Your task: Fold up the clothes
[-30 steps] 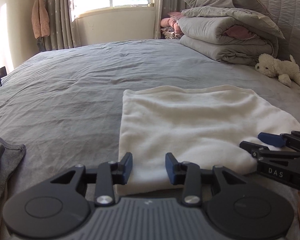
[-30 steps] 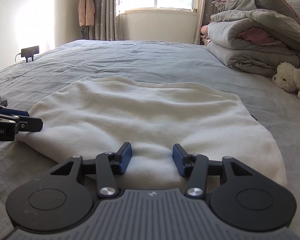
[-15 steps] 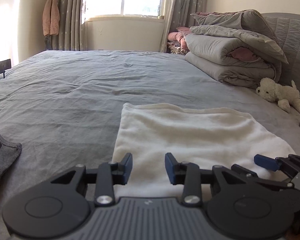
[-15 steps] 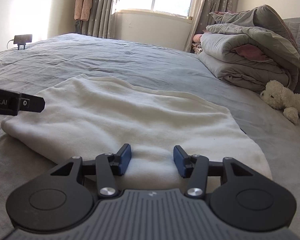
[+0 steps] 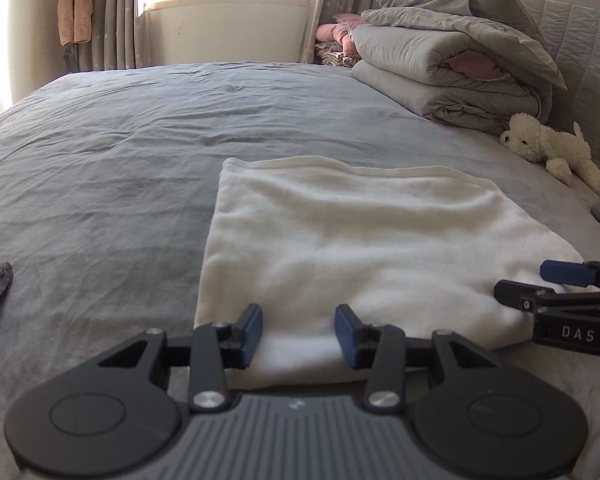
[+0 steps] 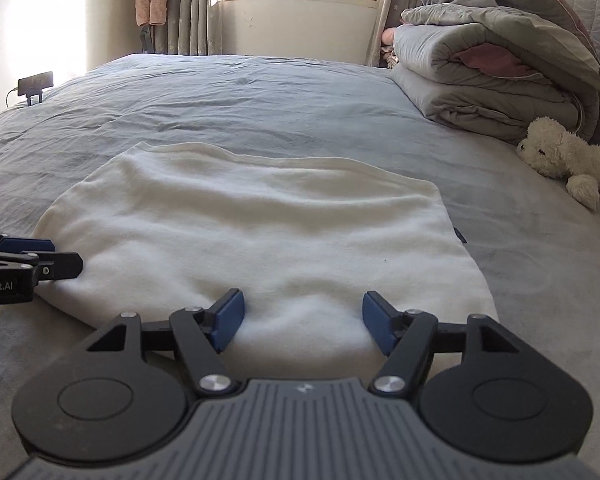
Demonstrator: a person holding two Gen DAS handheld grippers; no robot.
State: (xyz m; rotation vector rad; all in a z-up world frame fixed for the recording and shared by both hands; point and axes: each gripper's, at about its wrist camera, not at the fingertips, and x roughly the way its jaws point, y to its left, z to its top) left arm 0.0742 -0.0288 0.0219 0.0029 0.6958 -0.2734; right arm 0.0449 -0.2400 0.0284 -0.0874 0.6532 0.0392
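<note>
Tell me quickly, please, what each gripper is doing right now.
Left gripper: open, jaws just opening, near edge of the white garment between them, not pinched.
Right gripper: open, jaws just widened, garment between them, released.

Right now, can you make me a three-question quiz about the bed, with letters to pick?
1. Where does the toy dog lie?
A. on the white cloth
B. on the bed beside the stacked quilts
C. on the windowsill

2. What colour is the folded cloth?
A. white
B. red
C. green

3. How do the right gripper jaws stand?
A. apart
B. clamped shut
C. holding the toy

Answers:
1 B, it lies beside the quilts.
2 A, it looks creamy white.
3 A, the jaws have just been opening, with cloth bulging between them, unpinched.
</note>
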